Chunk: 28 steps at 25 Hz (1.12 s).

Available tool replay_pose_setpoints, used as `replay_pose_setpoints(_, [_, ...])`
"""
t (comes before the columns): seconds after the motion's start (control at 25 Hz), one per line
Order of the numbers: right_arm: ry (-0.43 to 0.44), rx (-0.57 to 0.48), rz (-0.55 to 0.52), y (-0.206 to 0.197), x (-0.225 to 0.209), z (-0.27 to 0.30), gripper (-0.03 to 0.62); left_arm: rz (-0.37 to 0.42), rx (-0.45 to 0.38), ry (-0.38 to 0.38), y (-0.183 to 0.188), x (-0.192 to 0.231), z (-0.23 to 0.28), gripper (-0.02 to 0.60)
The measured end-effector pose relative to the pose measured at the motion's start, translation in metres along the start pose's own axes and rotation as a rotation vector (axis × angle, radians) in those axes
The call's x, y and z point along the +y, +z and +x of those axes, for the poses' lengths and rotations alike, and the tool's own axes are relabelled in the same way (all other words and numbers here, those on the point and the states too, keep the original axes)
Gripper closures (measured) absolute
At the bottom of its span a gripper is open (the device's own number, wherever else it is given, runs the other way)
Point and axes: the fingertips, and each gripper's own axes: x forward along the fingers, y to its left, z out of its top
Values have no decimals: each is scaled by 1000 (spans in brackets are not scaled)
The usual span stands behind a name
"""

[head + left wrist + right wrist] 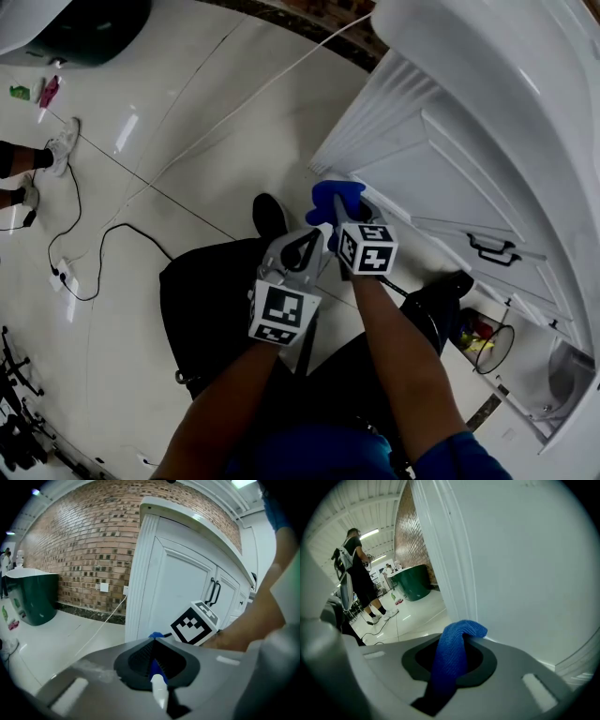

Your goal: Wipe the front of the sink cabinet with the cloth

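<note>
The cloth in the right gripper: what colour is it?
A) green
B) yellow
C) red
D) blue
D: the cloth pinched in the right gripper is bright blue, and it shows up clearly against the white cabinet just behind it.

My right gripper [343, 217] reaches just ahead of my left gripper [315, 236], the two close side by side. The cloth [336, 199] sits between the right one's jaws, up against the cabinet [441, 178] near its left corner. The cabinet stands to my right and the floor [187, 141] spreads left, with a cable [103, 253] across it. A bin [492, 345] stands at the cabinet's foot, by my right leg.
</note>
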Motion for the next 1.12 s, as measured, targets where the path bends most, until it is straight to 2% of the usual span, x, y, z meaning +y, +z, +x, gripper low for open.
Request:
replay_pose_setpoints(0.2, [3,-39,10,3,-1,-28,523,71,-10,-21,6,-16,-2,577])
replay_pose_setpoints(0.48, [-5,-130,53,11,-9,-89,523,132,-26,-41,16,-42,-3,576])
replay_pose_setpoints(0.68, [-47,-216,40,17,-13,-171,522,136,-96,-82,44,-76,-12,575])
replay_pose_setpoints(0.84, [-102,-307,42,21,-9,-252,522,140,-174,-152,77,-123,-29,575])
replay_pose_setpoints(0.96, [-146,-385,1,23,1,-308,522,143,-225,-207,94,-161,-50,575])
replay_pose_setpoints(1.12, [-202,-471,-2,12,10,-377,520,181,-232,-268,89,-208,-82,577])
